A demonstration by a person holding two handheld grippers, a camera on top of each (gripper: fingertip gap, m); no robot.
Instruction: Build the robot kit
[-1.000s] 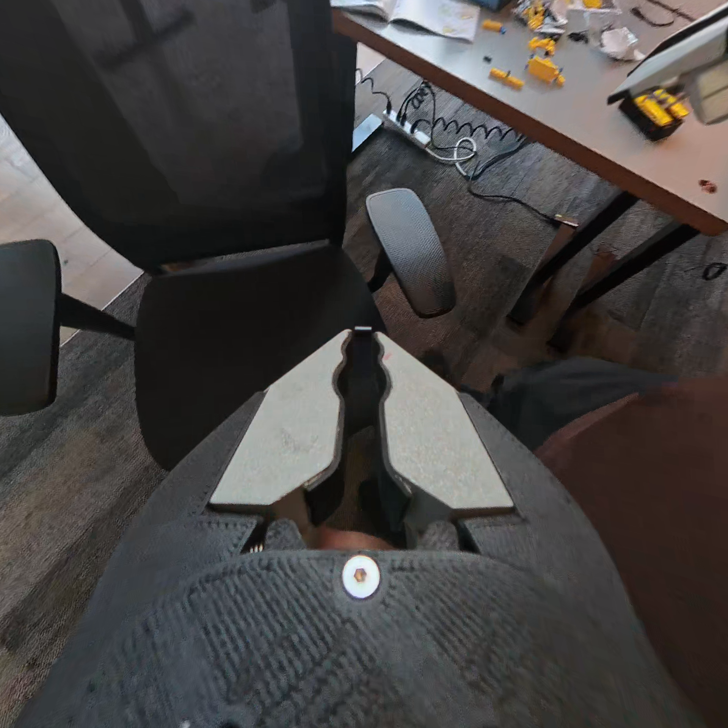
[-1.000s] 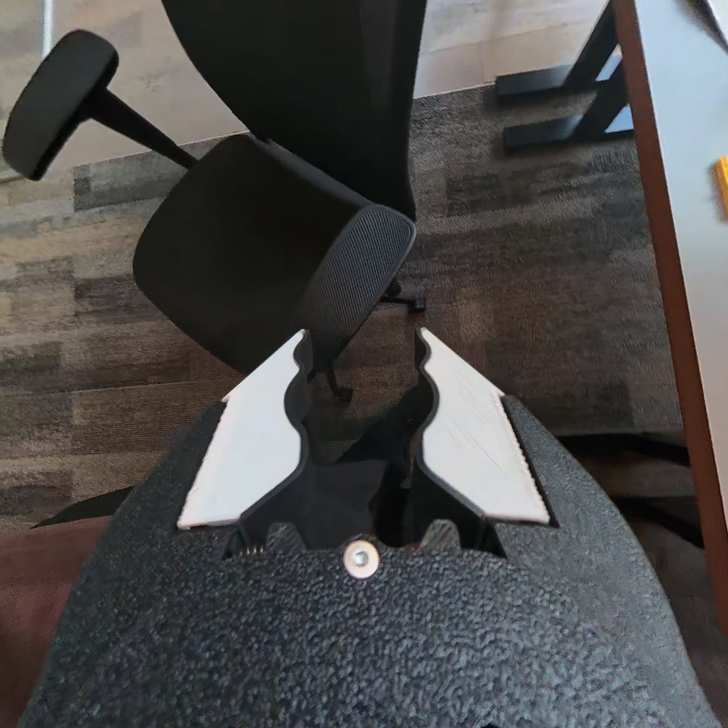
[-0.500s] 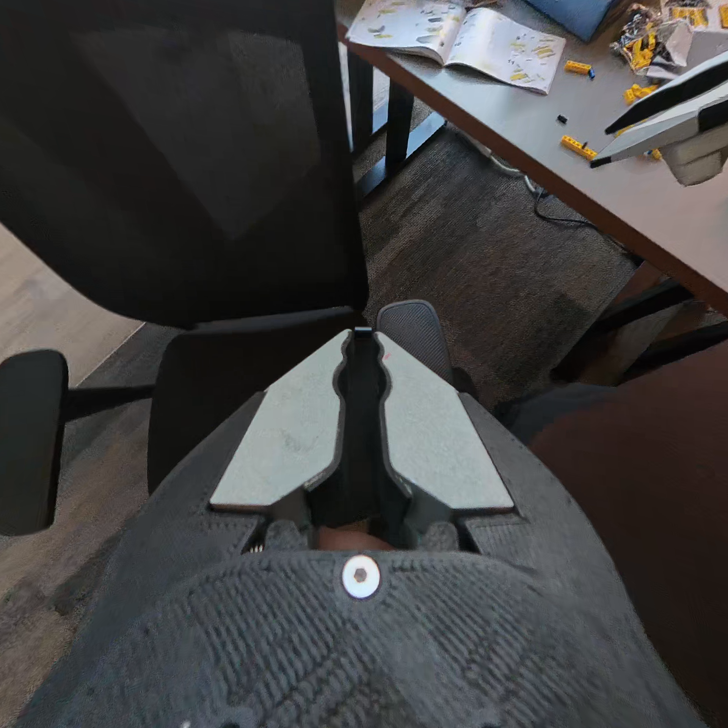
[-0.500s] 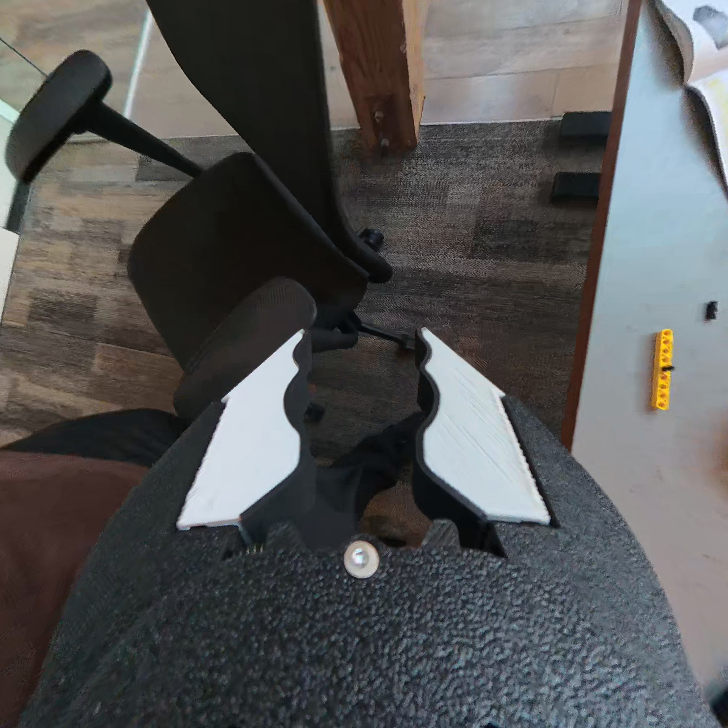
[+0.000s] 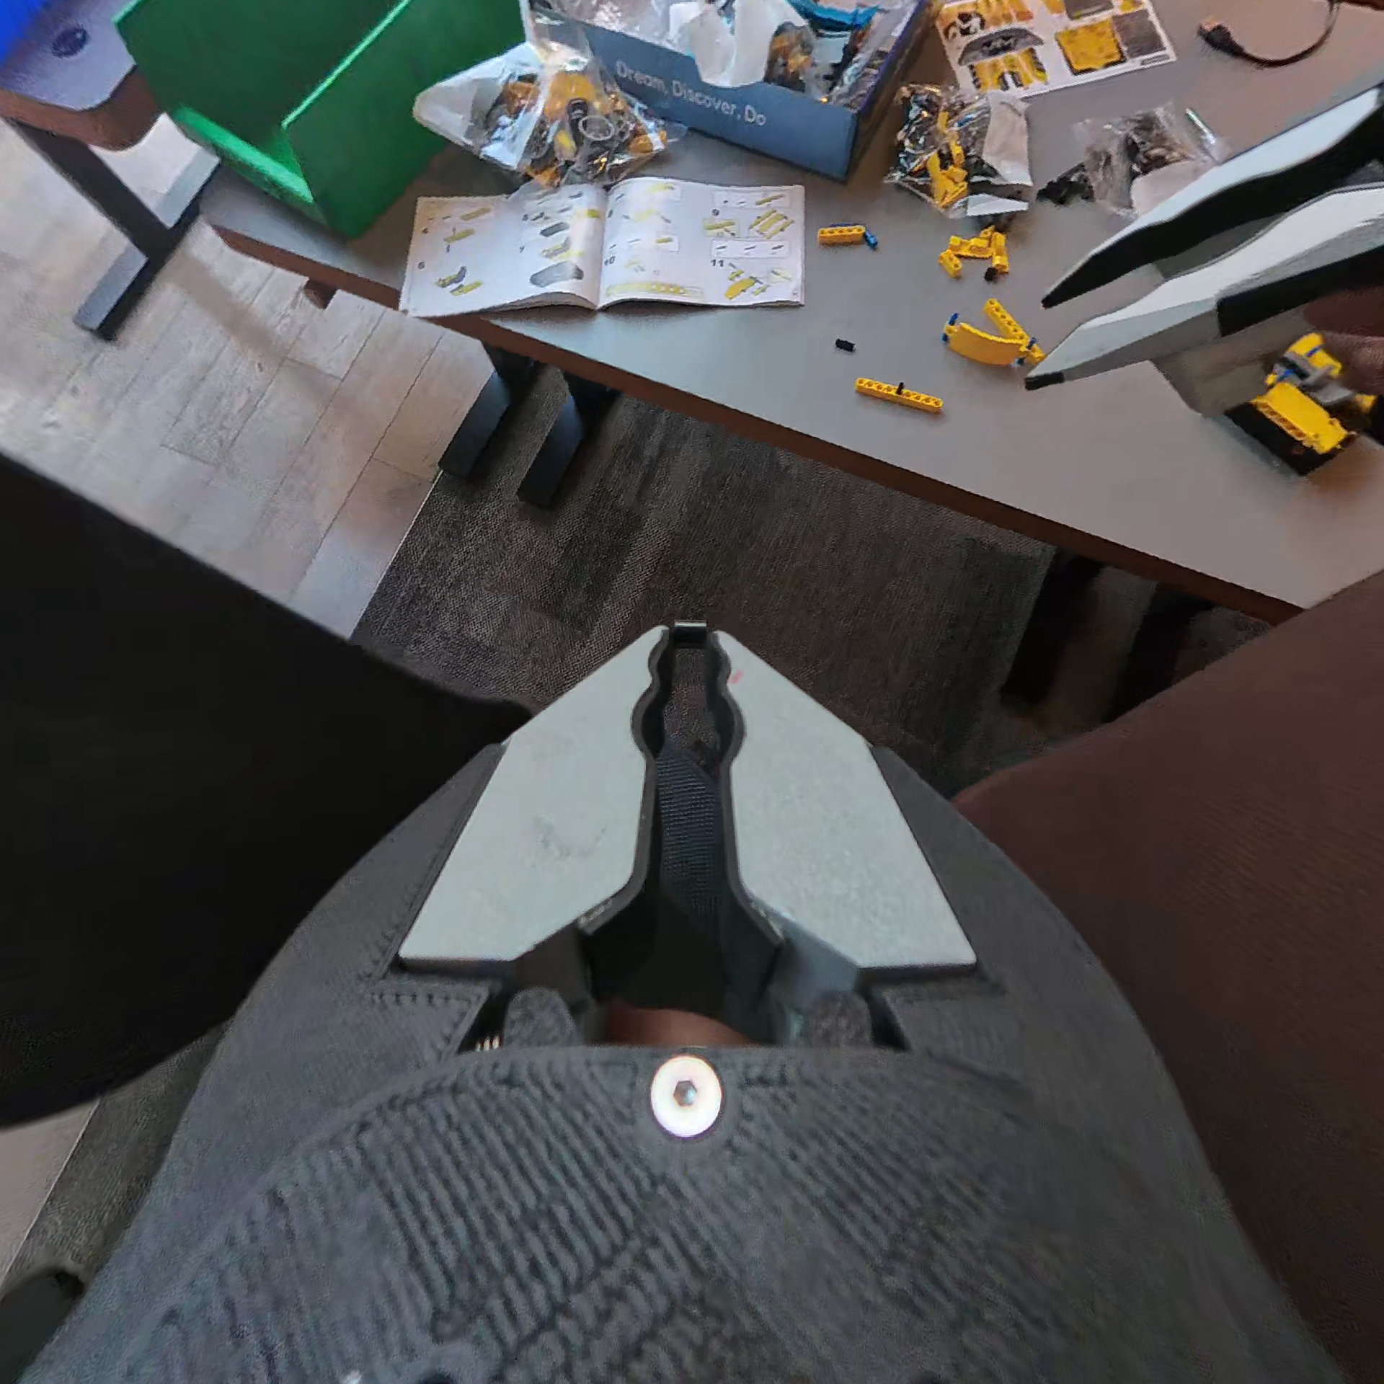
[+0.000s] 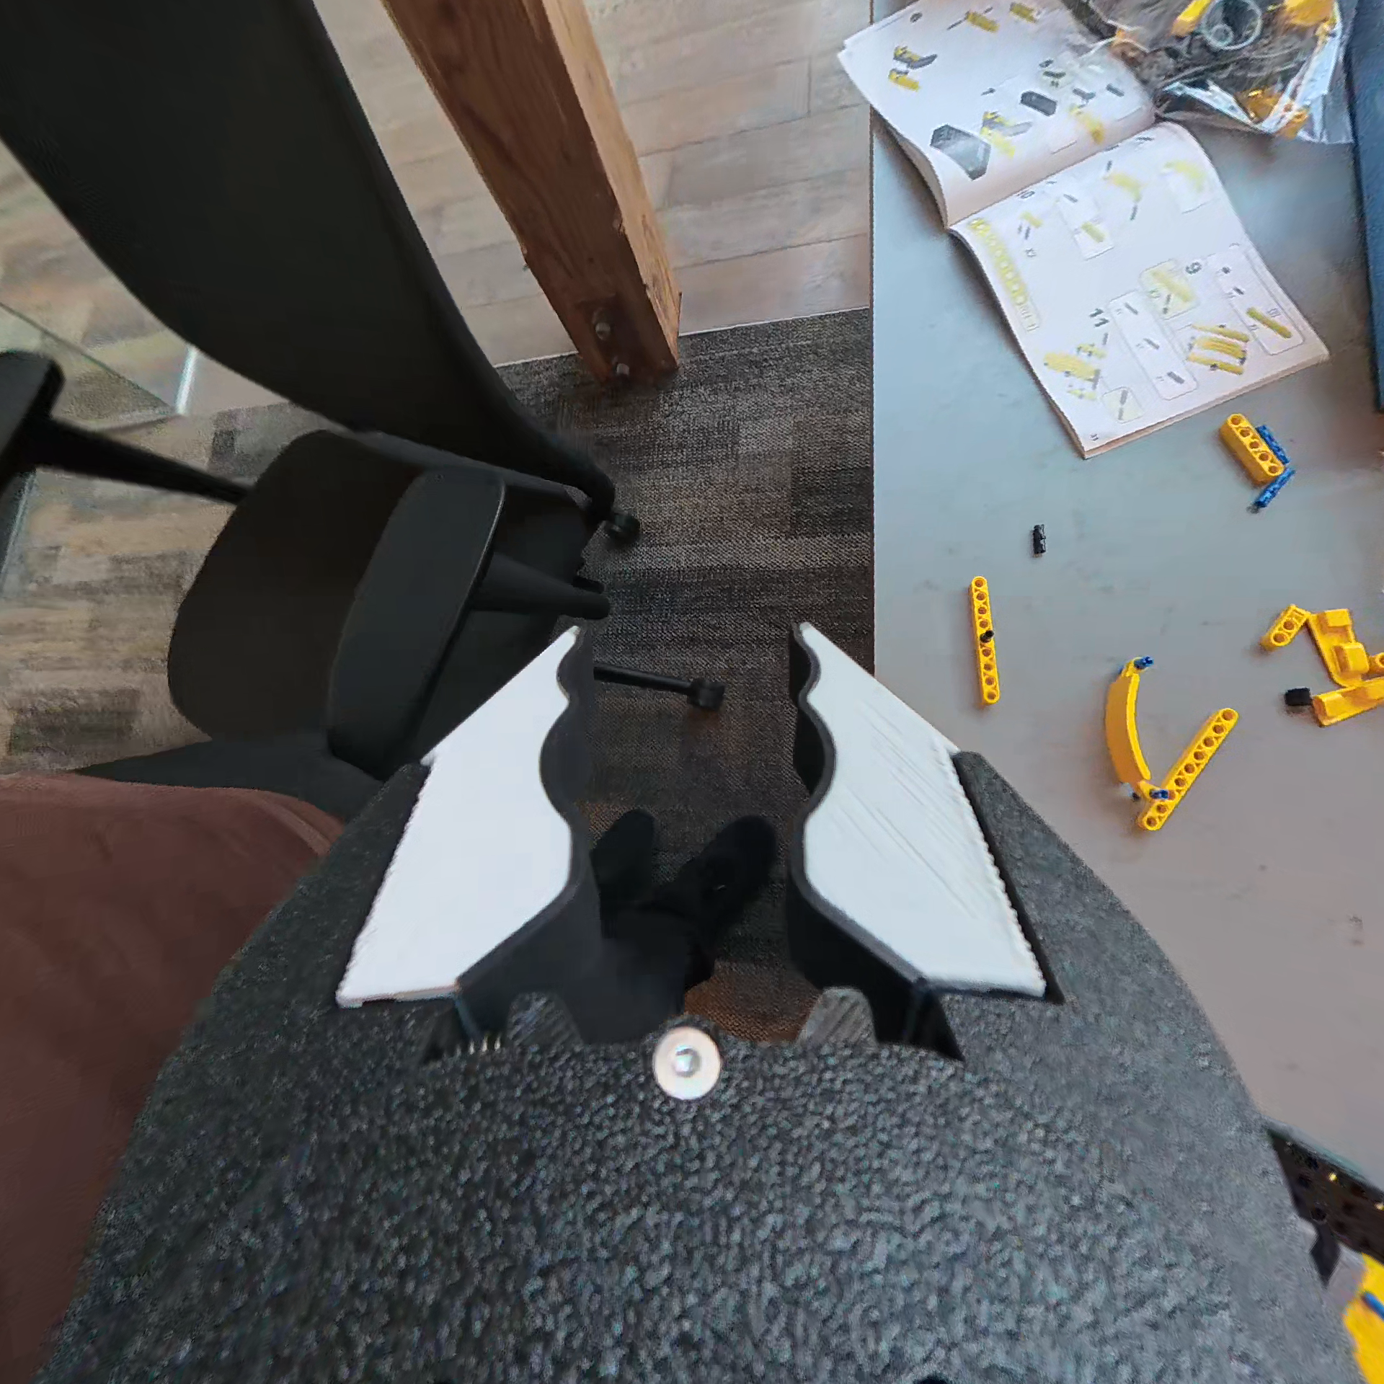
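Note:
My left gripper (image 5: 689, 636) is shut on a small black piece (image 5: 689, 633) that shows at its tips. It hangs over the carpet, short of the grey table (image 5: 749, 359). My right gripper (image 6: 685, 644) is open and empty, over the carpet beside the table edge (image 6: 876, 524). It also shows in the left wrist view (image 5: 1037, 343), above a curved yellow piece (image 5: 981, 346). A long yellow beam (image 5: 899, 395) lies near the table's front edge and also shows in the right wrist view (image 6: 985, 640). A partly built yellow model (image 5: 1296, 419) sits under the right gripper.
An open instruction booklet (image 5: 606, 243), a blue box (image 5: 734, 112), a green box (image 5: 314, 105) and bags of parts (image 5: 554, 120) lie on the table. A black office chair (image 6: 299, 599) and a wooden post (image 6: 554, 187) stand left. A brown-clad limb (image 5: 1198, 899) is close. My right fingertips sit around 25 cm from my left ones.
Both grippers have swung up and away from the chair toward the table, so the booklet and loose yellow parts have come into view. The left stays shut and the right stays open.

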